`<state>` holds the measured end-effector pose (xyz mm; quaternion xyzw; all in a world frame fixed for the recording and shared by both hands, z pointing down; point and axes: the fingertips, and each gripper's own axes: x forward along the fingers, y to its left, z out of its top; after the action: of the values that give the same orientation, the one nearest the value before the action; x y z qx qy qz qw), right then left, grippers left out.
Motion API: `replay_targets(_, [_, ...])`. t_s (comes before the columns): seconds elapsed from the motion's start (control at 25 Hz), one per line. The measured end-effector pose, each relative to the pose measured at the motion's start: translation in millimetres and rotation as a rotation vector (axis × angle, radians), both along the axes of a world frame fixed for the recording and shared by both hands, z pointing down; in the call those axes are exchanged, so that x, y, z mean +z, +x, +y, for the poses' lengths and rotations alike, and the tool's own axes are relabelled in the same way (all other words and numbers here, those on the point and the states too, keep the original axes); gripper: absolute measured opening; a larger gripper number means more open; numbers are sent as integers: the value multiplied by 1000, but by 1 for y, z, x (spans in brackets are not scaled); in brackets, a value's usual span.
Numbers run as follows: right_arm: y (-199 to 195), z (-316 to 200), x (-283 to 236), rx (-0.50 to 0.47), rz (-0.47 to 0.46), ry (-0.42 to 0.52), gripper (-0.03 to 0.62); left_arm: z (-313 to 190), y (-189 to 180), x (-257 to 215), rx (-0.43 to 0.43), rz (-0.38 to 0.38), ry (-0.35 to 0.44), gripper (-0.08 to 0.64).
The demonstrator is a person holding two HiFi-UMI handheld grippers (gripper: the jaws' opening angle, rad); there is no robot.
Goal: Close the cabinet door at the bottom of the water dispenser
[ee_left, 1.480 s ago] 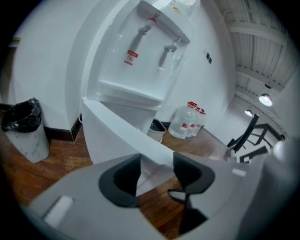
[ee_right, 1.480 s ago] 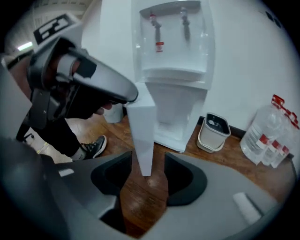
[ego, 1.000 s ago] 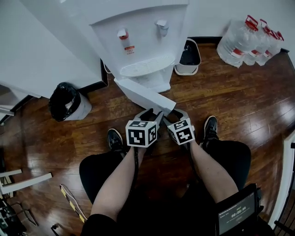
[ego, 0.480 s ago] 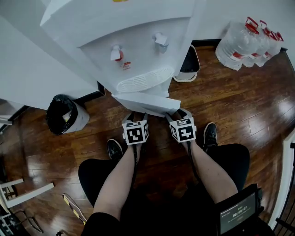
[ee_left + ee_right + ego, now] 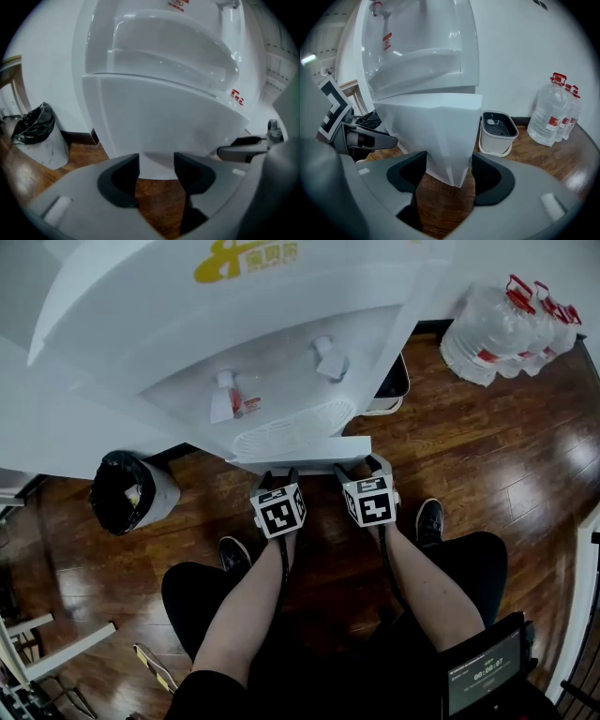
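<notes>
Door (image 5: 436, 126) at the foot of the dispenser (image 5: 244, 343) is swung in near the cabinet front. From the head view it's only a thin white strip under the drip tray. Can't tell if it's fully home.

L gripper (image 5: 280, 476) & R gripper (image 5: 361, 468) sit side by side just in front of the door, both angled down at it.

- **L gripper:** jaws have just been opening and are now wide apart, holding nothing. The door's flat face and bottom edge lie just ahead, w/ wood floor (image 5: 487, 456) showing in the gap btw the jaws.
- **R gripper:** jaws have also just been opening, are wide apart and grip nothing. The door's free upright edge and lower corner sit btw the jaws in its view. Pads aren't pressed on it; can't tell if they touch.

Around them:

- Bin (image 5: 127, 491) w/ black bag stands L of the dispenser by the wall, well apart from the L gripper.
- White pail (image 5: 498, 132) stands just R of the dispenser, against the wall.
- Bottles (image 5: 511, 320) are grouped further R by the wall, w/ a stretch of floor btw them and the pail.
- Person's shoes (image 5: 429, 519) rest on the floor to either side, just behind the grippers, w/ legs close behind.
</notes>
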<state>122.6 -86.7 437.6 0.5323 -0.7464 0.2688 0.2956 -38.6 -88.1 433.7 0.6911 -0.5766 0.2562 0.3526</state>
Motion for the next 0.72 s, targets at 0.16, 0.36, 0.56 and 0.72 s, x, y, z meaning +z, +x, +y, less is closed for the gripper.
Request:
replay_targets(0.16, [3,-13,-2,-39,8,10,295,-10,5,-1,-22,7,-5,233])
replay_targets(0.36, [5,-22,-2,-86,25,24,288,-14,8,-1,-50,26,-12,209])
replay_targets(0.56, [5,-26,-3,-99,31,23,285,-15,8,-1,-49,31,-4,209])
replay_targets(0.72, [4,-32,-5,-105,31,25,287,-17,6,-1,-58,32,-5,209])
